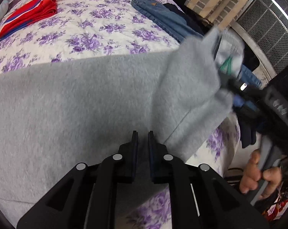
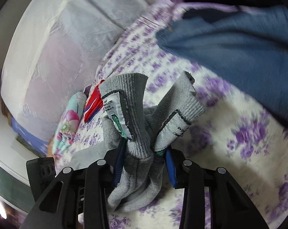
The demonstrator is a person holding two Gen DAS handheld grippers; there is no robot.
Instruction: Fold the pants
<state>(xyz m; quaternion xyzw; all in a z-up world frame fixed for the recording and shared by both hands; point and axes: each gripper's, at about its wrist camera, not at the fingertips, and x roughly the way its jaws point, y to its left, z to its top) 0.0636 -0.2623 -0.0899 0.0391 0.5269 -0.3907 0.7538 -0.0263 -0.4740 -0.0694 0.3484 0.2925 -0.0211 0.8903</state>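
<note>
Grey fleece pants [image 1: 86, 99] lie spread across the floral bedspread [image 1: 82, 28]. My left gripper [image 1: 143, 133] hovers over the pants near their front edge, its fingers nearly closed with a narrow gap and nothing between them. My right gripper [image 2: 144, 152] is shut on the bunched grey ribbed waistband [image 2: 136, 133] with white labels, holding it lifted above the bed. In the left wrist view the right gripper [image 1: 245, 93] shows at the right, pulling the pants' end up.
Folded red pants with blue stripe [image 1: 29, 15] lie at the back left of the bed. Folded blue jeans [image 1: 163, 19] lie at the back right and show blurred in the right wrist view [image 2: 239, 57]. A floral pillow [image 2: 69, 122] lies by the headboard.
</note>
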